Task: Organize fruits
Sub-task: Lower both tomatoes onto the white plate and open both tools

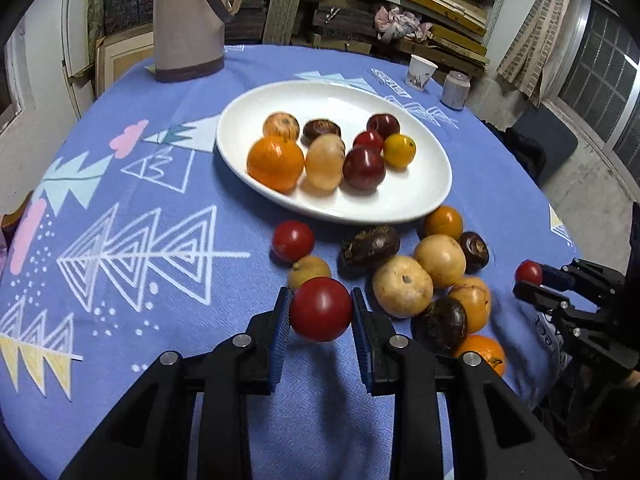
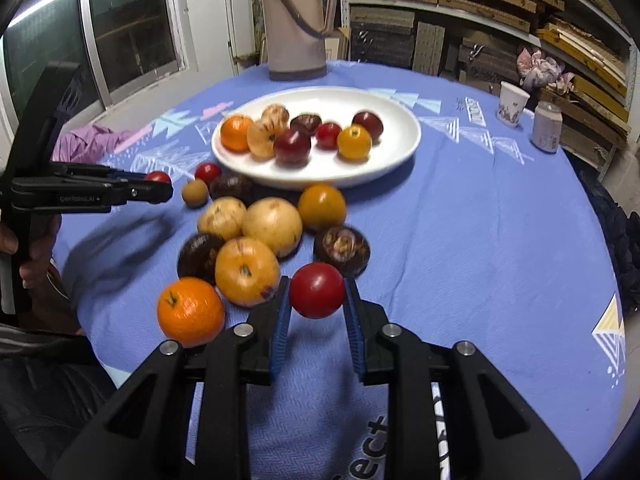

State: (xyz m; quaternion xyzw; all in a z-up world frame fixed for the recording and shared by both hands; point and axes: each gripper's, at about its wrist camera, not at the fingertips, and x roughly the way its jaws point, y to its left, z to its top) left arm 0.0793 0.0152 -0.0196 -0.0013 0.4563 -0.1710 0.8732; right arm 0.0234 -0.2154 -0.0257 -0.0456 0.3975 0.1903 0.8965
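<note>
A white oval plate (image 1: 420,196) (image 2: 396,160) holds several fruits: an orange, pale ones, dark red ones, a yellow one. Loose fruits lie on the blue cloth in front of the plate (image 1: 404,292) (image 2: 272,224). My left gripper (image 1: 320,312) is shut on a red tomato (image 1: 320,309) and holds it above the cloth; it also shows in the right wrist view (image 2: 158,186). My right gripper (image 2: 316,292) is shut on another red tomato (image 2: 317,290); it shows at the right edge of the left wrist view (image 1: 530,280).
A tall beige thermos (image 1: 188,20) (image 2: 298,20) stands behind the plate. A paper cup (image 1: 420,72) (image 2: 512,104) and a small jar (image 1: 456,90) (image 2: 547,126) stand at the back right. Shelves of stacked boards lie beyond the table.
</note>
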